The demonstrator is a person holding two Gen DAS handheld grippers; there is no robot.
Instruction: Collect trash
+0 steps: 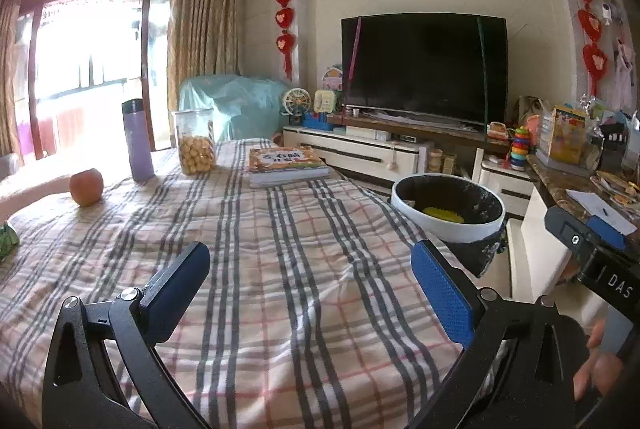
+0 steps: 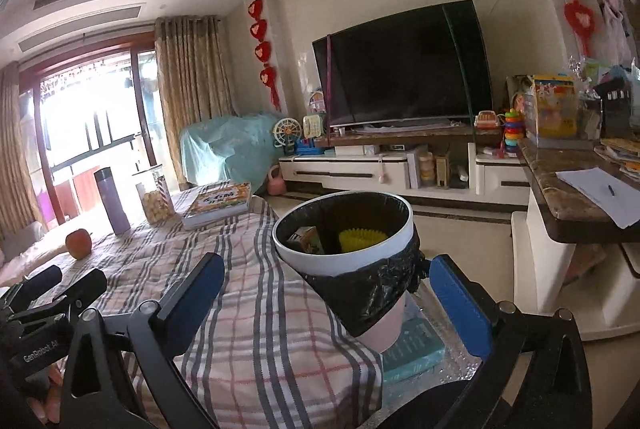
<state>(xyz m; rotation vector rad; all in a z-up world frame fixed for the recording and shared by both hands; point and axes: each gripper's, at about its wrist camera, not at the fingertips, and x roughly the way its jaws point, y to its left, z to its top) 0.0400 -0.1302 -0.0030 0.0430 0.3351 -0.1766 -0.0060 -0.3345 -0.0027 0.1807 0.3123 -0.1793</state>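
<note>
Left gripper (image 1: 310, 293) jaws spread wide, nothing between them, above the plaid-covered table (image 1: 248, 269). Right gripper (image 2: 324, 305) jaws likewise spread, empty, at the table's right edge. Waste bin (image 2: 344, 261), black-lined, stands just beside that edge, holding a yellow ridged item (image 2: 362, 237) and a small carton (image 2: 307, 240). Apple (image 1: 86, 186) near the left edge.

Daylight enters from balcony window (image 1: 80, 69) at left, blown out to white glare. Room otherwise evenly lit, shadows soft. Strong fisheye bending and dark vignette at corners. Focus sharp.
</note>
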